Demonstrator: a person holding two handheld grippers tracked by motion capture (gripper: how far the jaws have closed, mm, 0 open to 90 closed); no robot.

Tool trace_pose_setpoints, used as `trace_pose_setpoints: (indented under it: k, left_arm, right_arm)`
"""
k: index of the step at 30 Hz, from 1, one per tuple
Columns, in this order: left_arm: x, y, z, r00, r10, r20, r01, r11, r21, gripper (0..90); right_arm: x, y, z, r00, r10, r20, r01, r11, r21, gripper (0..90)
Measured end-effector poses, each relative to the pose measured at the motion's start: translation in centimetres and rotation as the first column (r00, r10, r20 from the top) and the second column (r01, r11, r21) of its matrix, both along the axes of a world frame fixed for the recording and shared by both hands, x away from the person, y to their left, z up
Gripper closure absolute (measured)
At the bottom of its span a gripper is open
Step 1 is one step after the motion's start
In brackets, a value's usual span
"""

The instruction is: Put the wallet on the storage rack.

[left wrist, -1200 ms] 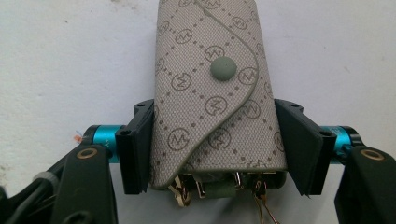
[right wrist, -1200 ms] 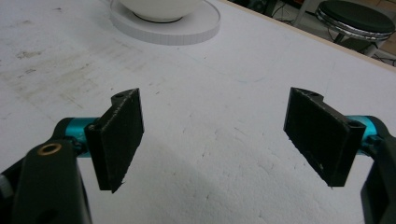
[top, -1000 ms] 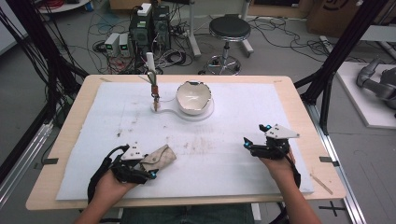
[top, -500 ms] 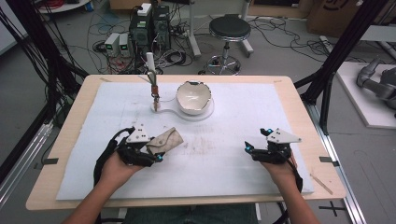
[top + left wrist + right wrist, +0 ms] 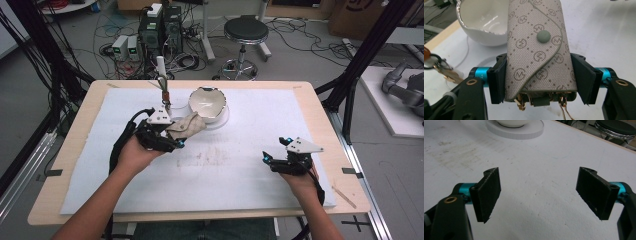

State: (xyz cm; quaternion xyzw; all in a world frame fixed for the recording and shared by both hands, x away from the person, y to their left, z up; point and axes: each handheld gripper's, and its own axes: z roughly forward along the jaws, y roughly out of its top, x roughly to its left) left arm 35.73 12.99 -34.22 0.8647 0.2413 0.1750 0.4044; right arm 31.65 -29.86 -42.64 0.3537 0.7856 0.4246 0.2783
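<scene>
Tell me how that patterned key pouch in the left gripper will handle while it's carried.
The key pouch is woven fabric, so it probably flexes yet resists slipping. The left gripper clamps both sides, so it should stay put. Metal hooks dangle below, so they may swing or snag.

lab, computer towers (image 5: 161,27), tangled floor cables (image 5: 197,47), black rig frame (image 5: 372,47)

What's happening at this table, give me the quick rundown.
A person works with a gripper in each hand. The left gripper is clamped on a patterned key pouch, holding it above the white mat near the white bowl. The right gripper has its jaws open, with nothing between them.
</scene>
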Motion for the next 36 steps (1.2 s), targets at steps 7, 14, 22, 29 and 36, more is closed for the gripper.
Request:
trace_pose_setpoints:
  k: [7, 14, 22, 29, 36]
  left_arm:
    - [2.4, -1.7, 1.1, 1.0000, 0.004, 0.001, -0.004, 0.9991, 0.043, 35.5]
    - [4.7, -3.3, 1.4, 0.9996, 0.028, -0.009, -0.027, 0.9962, 0.082, 35.5]
    - [7.0, -4.8, 1.4, 0.9984, 0.050, -0.026, -0.046, 0.9887, 0.143, 35.5]
    - [8.8, -5.9, 0.9, 0.9963, 0.069, -0.051, -0.058, 0.9803, 0.189, 35.4]
    - [9.9, -7.1, 0.0, 0.9949, 0.079, -0.062, -0.062, 0.9697, 0.236, 35.5]
  right_arm:
    - [0.2, 0.0, 0.0, 1.0000, 0.004, -0.001, -0.004, 1.000, 0.008, 20.4]
    - [0.3, 0.0, -0.1, 1.0000, 0.005, -0.004, -0.005, 1.000, 0.011, 20.4]
    - [0.3, 0.0, -0.1, 0.9999, 0.009, -0.007, -0.009, 1.000, 0.013, 20.4]
    - [0.4, 0.0, -0.1, 0.9999, 0.009, -0.005, -0.009, 1.000, 0.010, 20.4]
    - [0.6, 0.1, -0.3, 0.9999, 0.010, -0.012, -0.010, 1.000, 0.008, 20.4]
